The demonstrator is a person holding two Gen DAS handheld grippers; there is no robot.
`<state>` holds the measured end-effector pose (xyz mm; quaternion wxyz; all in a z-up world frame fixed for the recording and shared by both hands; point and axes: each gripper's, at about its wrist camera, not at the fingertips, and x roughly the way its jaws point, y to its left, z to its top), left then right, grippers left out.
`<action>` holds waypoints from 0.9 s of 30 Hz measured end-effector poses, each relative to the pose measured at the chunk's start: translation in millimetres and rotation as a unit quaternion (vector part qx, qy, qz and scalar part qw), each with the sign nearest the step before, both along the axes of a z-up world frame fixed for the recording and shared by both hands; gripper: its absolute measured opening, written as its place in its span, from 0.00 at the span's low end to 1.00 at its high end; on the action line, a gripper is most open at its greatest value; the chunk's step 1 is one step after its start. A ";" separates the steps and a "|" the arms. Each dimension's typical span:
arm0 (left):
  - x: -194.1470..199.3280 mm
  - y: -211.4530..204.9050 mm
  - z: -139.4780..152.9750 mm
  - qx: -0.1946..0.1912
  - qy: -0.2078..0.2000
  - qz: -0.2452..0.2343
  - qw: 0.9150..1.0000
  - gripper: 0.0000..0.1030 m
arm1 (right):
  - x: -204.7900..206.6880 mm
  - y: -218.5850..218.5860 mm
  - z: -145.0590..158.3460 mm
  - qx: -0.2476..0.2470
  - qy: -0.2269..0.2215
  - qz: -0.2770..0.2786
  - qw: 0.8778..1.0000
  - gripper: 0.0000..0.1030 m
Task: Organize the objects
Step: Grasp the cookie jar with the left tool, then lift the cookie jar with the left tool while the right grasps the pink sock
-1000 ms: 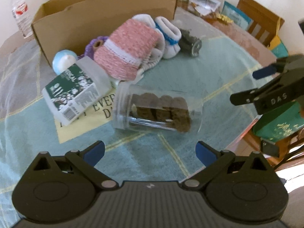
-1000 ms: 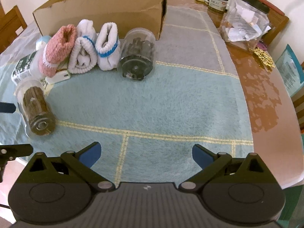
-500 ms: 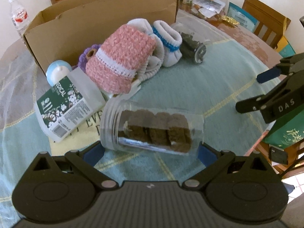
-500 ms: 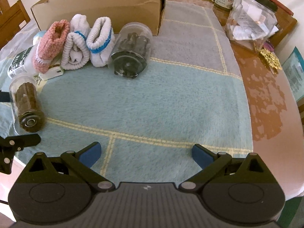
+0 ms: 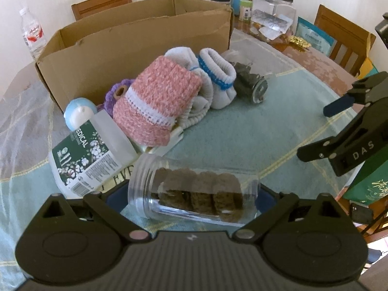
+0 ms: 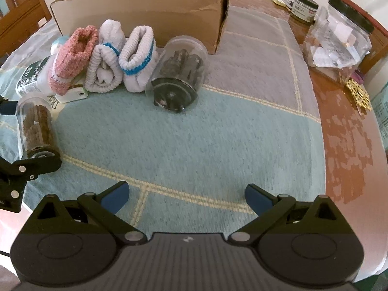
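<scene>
A clear jar of brown biscuits (image 5: 194, 194) lies on its side on the tablecloth, between the spread fingers of my left gripper (image 5: 189, 198); the jaws are open around its two ends. It also shows in the right wrist view (image 6: 36, 128). My right gripper (image 6: 186, 196) is open and empty above the blue cloth. Behind lie a pink knitted sock roll (image 5: 155, 101), two white sock rolls (image 5: 218, 82), a jar of dark pieces (image 6: 179, 75), a white medical bottle (image 5: 89, 155) and an open cardboard box (image 5: 135, 43).
A large clear canister (image 6: 339, 31) and a small jar (image 6: 304, 7) stand at the back right on bare wood. A water bottle (image 5: 32, 34) stands back left. Wooden chairs (image 5: 344, 34) ring the table. A green bag (image 5: 368, 174) hangs past the right edge.
My left gripper has moved forward until the biscuit jar lies between its open fingers. My right gripper has moved a little nearer the socks and dark jar.
</scene>
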<state>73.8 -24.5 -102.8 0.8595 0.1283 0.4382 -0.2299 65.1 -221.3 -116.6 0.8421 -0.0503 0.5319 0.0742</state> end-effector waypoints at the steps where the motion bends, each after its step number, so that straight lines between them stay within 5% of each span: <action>1: 0.4 0.2 -0.2 -0.004 0.003 -0.001 1.000 0.91 | 1.6 0.5 0.9 0.000 -0.001 0.003 1.000 1.00; 15: -2.2 38.8 3.1 0.007 0.008 0.073 0.997 0.90 | 28.1 33.2 28.1 0.001 -0.032 0.071 0.997 1.00; 27: 7.5 99.3 0.7 0.021 0.007 0.193 0.981 0.89 | 53.5 83.3 64.8 -0.001 -0.083 0.135 0.987 1.00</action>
